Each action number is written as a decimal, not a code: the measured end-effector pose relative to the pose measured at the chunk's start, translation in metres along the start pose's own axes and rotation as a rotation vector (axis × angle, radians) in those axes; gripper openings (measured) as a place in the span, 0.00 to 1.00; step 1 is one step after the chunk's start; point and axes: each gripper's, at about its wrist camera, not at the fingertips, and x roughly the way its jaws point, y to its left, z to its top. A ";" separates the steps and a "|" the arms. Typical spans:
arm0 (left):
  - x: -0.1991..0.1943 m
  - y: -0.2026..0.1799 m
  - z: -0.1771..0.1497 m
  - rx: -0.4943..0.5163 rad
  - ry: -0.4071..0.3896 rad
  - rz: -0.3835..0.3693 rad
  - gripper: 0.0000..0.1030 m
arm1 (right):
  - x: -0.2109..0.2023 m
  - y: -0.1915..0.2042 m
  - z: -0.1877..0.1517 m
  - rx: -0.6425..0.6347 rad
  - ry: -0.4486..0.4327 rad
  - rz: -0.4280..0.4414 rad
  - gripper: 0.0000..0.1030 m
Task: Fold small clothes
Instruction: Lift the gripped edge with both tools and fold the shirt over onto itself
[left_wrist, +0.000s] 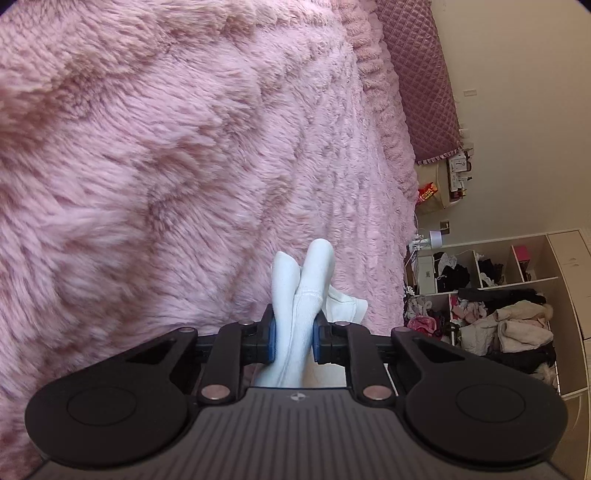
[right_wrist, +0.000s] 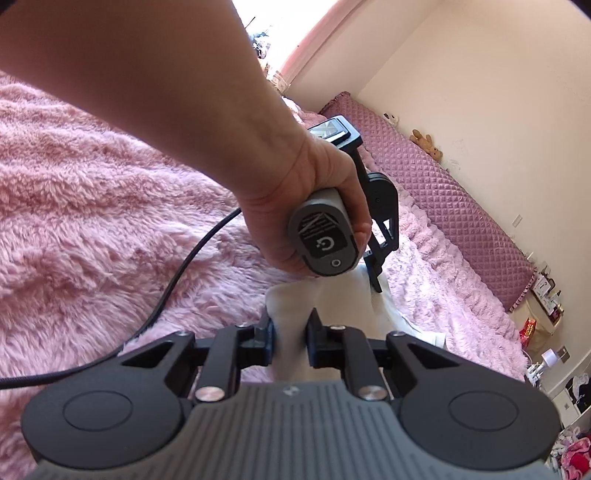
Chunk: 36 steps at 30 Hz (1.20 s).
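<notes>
Softly ribbed white socks (left_wrist: 295, 317) on fluffy blanket (left_wrist: 147, 166).

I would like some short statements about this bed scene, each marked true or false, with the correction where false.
1. The left tool is shut on a white sock. True.
2. The blanket under the sock is green and smooth. False: it is pink and fluffy.
3. The right tool stands open with nothing between its pads. False: it is shut on white fabric.
4. A hand holds the other tool's grey handle. True.
5. A black cable lies on the blanket. True.
</notes>
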 end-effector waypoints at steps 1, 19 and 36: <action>-0.001 -0.008 -0.001 0.019 -0.005 -0.005 0.18 | -0.003 -0.004 0.001 0.021 -0.007 -0.005 0.09; 0.054 -0.158 -0.071 0.266 0.056 0.010 0.17 | -0.088 -0.134 -0.041 0.392 -0.043 -0.229 0.03; 0.182 -0.216 -0.197 0.410 0.168 -0.002 0.17 | -0.163 -0.231 -0.166 0.631 0.080 -0.467 0.01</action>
